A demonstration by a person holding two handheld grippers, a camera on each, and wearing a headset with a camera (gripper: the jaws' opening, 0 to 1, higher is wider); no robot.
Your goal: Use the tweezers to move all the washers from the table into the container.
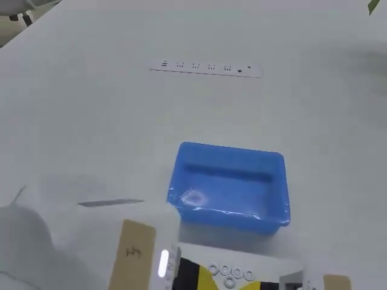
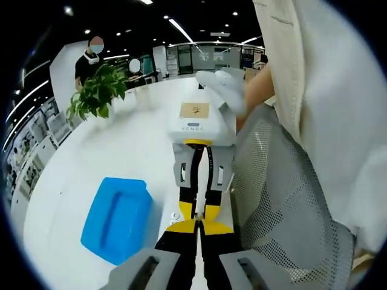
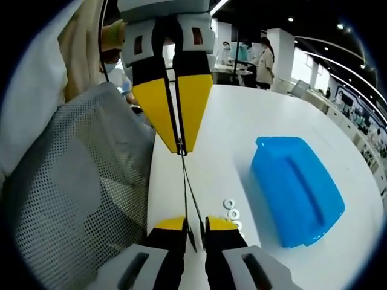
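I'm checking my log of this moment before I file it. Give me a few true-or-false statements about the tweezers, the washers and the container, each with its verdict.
1. The container is red. False: it is blue.
2. The washers lie on the table, outside the container. True.
3. The tweezers run from the left gripper to the right gripper. True.
4. The container lies upside down. False: in the head view its open side faces up.
5. The left gripper's jaws gape wide apart. False: they are closed on the tweezers.
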